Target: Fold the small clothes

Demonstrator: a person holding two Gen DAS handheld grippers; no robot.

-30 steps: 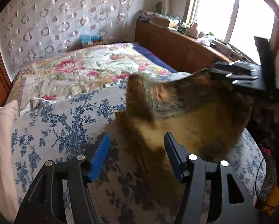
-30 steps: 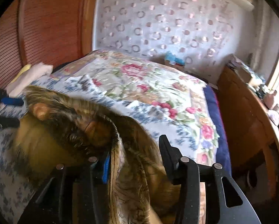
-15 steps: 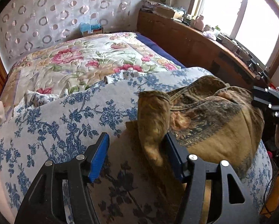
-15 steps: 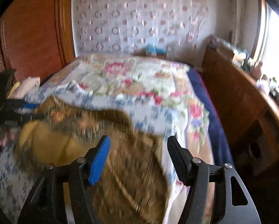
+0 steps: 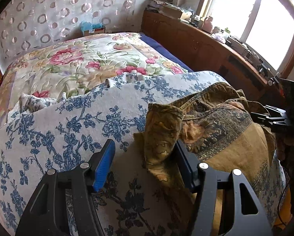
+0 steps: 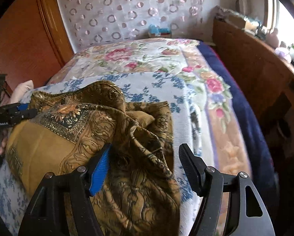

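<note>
Our right gripper (image 6: 145,167) was opening over the brown garment (image 6: 84,135); the left gripper (image 5: 145,163) stood open, lower centre. We should flatten it before folding.

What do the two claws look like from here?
Both are matte black frames with cut-out slots and silver screw heads. The left claw and right claw each carry one bright blue ribbed pad and one dark pad. Small white lettering, too small to read, marks the left one's side.

Daylight enters from the overexposed window (image 5: 251,19) at upper right, interior evenly lit and sharp, with fisheye bending and dark vignetted corners in both views.
</note>
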